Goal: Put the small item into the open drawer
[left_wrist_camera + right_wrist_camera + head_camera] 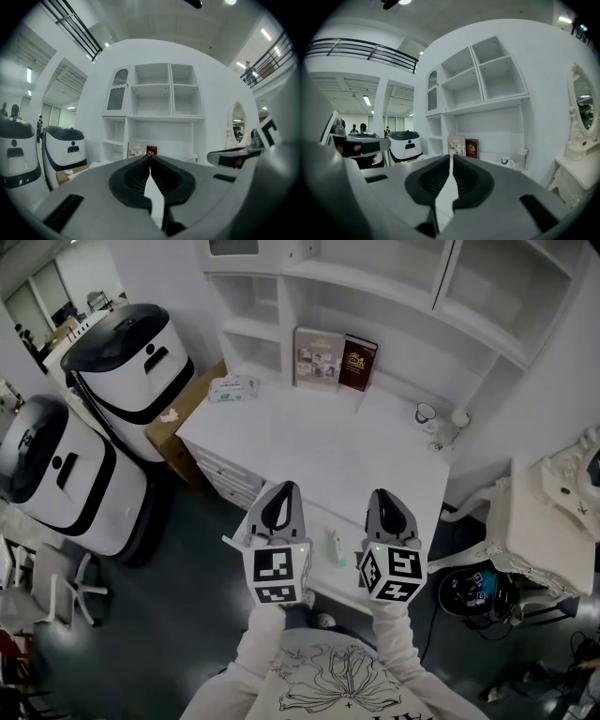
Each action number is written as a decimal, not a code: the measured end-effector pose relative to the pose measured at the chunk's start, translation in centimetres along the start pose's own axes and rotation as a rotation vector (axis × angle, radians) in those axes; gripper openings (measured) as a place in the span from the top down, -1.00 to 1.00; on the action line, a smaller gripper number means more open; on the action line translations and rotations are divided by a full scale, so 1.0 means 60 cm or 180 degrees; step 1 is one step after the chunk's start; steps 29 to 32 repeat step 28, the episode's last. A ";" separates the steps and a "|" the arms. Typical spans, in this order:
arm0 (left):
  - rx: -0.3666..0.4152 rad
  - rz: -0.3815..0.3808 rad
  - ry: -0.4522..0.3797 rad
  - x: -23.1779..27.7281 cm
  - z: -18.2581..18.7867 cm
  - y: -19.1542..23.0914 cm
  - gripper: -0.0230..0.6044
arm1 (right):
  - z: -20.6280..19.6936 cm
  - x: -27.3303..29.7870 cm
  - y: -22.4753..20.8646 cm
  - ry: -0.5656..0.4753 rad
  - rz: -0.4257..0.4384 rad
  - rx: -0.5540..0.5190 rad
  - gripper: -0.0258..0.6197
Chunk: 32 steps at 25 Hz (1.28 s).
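A small white and green item (336, 545) lies near the front edge of the white desk (309, 446), between my two grippers. My left gripper (284, 489) is held over the desk's front edge just left of the item, jaws shut with nothing between them (150, 157). Just right of the item, my right gripper (387, 495) is also shut and empty (451, 157). Drawer fronts (223, 476) show under the desk's left side; I cannot tell whether one stands open.
Two books (335, 360) lean against the shelf unit's back, a tissue pack (232, 387) lies at the desk's far left, and a mug (427, 414) stands at the right. Two large white machines (89, 427) stand left of the desk, and an ornate white cabinet (553, 512) stands to the right.
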State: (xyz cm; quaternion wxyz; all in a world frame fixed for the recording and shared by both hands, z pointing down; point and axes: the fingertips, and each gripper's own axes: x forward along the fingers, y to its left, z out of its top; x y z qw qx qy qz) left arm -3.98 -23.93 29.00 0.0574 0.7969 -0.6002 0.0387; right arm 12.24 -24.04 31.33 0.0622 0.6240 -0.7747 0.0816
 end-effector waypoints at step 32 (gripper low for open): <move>0.0041 0.0013 0.0028 0.014 0.000 -0.004 0.90 | 0.007 0.014 -0.012 -0.0032 0.0050 0.0011 0.86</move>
